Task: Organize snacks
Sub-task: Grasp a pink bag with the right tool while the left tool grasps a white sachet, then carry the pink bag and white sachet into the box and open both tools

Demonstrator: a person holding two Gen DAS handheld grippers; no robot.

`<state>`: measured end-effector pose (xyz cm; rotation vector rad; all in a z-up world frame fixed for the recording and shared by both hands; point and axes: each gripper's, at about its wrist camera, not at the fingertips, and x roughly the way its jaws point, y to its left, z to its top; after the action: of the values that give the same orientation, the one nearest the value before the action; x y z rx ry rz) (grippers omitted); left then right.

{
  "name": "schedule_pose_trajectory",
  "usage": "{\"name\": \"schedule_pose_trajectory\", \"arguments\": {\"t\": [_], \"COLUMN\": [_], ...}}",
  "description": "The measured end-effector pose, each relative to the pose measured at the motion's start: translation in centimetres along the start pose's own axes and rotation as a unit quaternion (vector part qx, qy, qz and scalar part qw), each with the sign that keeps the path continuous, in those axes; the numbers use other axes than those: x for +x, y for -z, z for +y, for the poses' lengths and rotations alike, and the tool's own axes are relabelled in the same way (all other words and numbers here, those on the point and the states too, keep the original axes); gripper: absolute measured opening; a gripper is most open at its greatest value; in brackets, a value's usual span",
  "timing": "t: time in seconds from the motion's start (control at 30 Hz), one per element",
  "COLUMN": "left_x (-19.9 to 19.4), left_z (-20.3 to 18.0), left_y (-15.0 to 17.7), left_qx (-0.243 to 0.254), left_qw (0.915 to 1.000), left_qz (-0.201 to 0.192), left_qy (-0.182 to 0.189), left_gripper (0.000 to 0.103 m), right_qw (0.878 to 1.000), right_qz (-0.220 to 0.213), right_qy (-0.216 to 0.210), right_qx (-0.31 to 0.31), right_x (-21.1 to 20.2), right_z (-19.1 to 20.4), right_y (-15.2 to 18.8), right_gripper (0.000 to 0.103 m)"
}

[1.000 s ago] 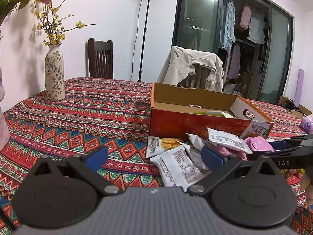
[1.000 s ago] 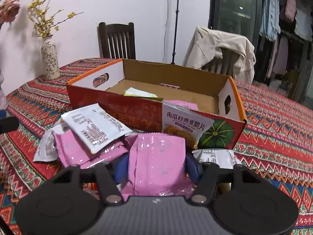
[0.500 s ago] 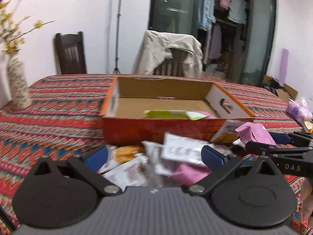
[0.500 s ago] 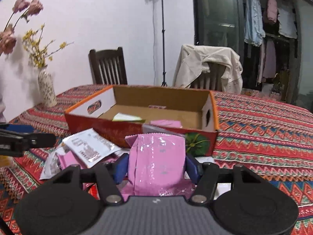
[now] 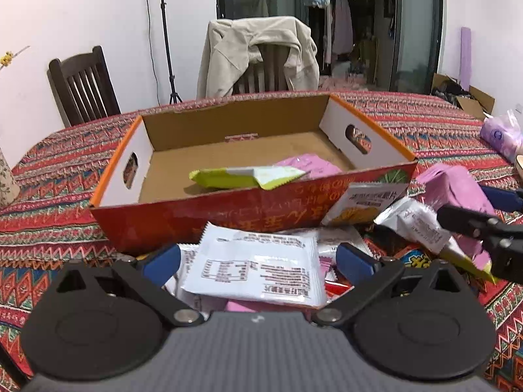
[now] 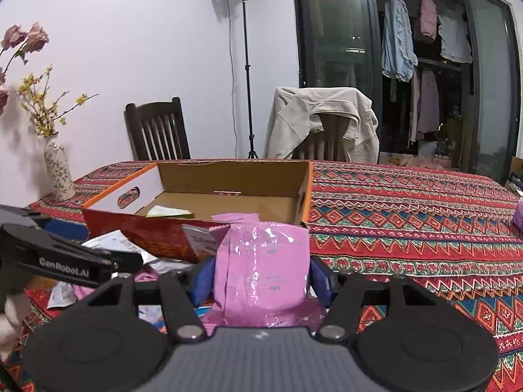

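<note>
An open orange cardboard box (image 5: 372,130) stands on the patterned tablecloth and holds a green-yellow packet (image 5: 228,176) and a pink packet (image 5: 310,165). My left gripper (image 5: 258,261) is open over a white snack packet (image 5: 258,268) on the pile of packets in front of the box. My right gripper (image 6: 261,277) is shut on a pink snack packet (image 6: 264,271), held above the table at the box's near right corner (image 6: 305,192). The right gripper and its pink packet (image 5: 454,192) also show at the right in the left wrist view.
A flowered vase (image 6: 59,170) stands at the table's far left. Two chairs (image 6: 157,130) stand behind the table, one draped with a beige jacket (image 6: 323,117). A lamp stand (image 6: 245,65) is behind. A purple tissue pack (image 5: 500,134) lies at the right.
My left gripper swung right and moved in over the white packet in front of the box. My right gripper rose with the pink packet and drew towards the box's right corner.
</note>
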<state>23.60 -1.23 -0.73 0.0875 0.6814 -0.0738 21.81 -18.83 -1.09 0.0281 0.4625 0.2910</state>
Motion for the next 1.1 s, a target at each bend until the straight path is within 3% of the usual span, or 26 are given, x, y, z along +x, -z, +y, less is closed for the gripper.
{"name": "schedule_pose_trajectory", "arguments": {"t": [0.23, 0.33, 0.43, 0.7, 1.1], "left_x": [1.1, 0.8, 0.2, -1.1, -4.3], "left_z": [0.1, 0.3, 0.5, 0.7, 2.0], "left_y": [0.3, 0.4, 0.4, 0.8, -0.1], "left_qx": [-0.009, -0.012, -0.020, -0.019, -0.030], "left_qw": [0.9998, 0.9998, 0.9998, 0.9993, 0.9940], "left_qz": [0.011, 0.002, -0.008, -0.032, -0.100], "left_qy": [-0.014, -0.015, -0.005, -0.011, -0.031], "left_gripper": [0.100, 0.081, 0.072, 0.068, 0.069], "right_qw": [1.000, 1.000, 1.000, 1.000, 0.999], "right_qz": [0.008, 0.009, 0.008, 0.003, -0.022], "right_qy": [-0.011, -0.014, -0.017, -0.021, -0.028], "right_qx": [0.016, 0.013, 0.011, 0.007, 0.000], "right_x": [0.5, 0.7, 0.6, 0.0, -0.9], "right_z": [-0.7, -0.5, -0.2, 0.3, 1.6], "right_y": [0.4, 0.4, 0.4, 0.3, -1.5], "right_gripper": [0.061, 0.061, 0.061, 0.061, 0.061]}}
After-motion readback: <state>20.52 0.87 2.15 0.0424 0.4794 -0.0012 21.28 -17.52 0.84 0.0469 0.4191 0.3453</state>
